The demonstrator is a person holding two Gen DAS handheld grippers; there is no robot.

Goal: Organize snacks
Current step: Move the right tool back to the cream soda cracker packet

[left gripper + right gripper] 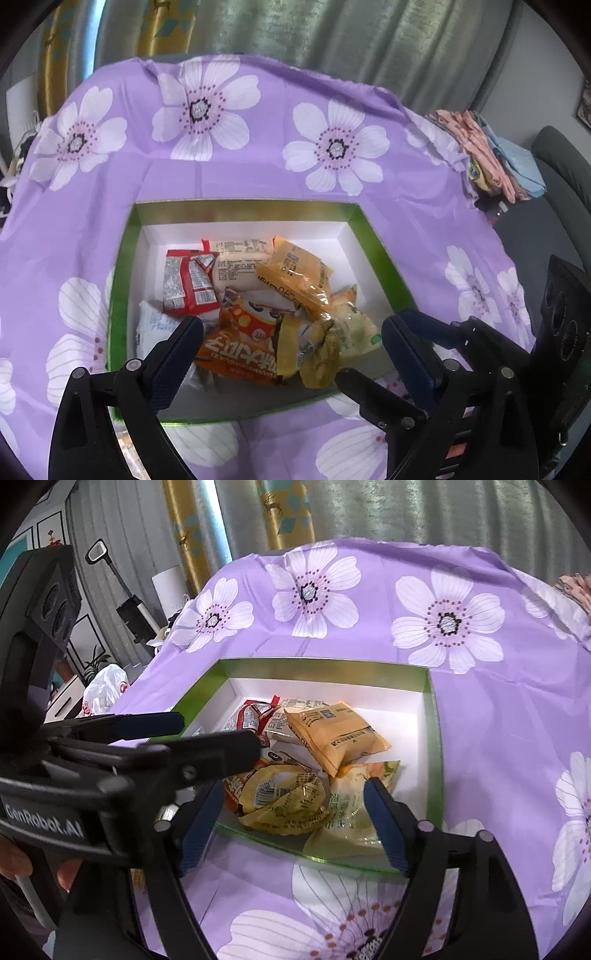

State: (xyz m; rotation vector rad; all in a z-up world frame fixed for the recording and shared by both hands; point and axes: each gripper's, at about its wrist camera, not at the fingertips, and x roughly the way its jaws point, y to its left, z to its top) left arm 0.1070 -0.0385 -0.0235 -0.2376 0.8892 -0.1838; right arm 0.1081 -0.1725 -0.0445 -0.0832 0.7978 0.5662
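Right now I hold both the left gripper (291, 334) and right gripper (291, 801) with jaws spread wide, empty. Crinkled snack packets (258, 306) lie heaped inside the green-rimmed white cardboard box (243, 208), mid-worktop on the purple floral cloth (258, 173).

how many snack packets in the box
7 visible: red, white, orange, orange cartoon, crumpled yellow, pale green, white at left. More may be buried.
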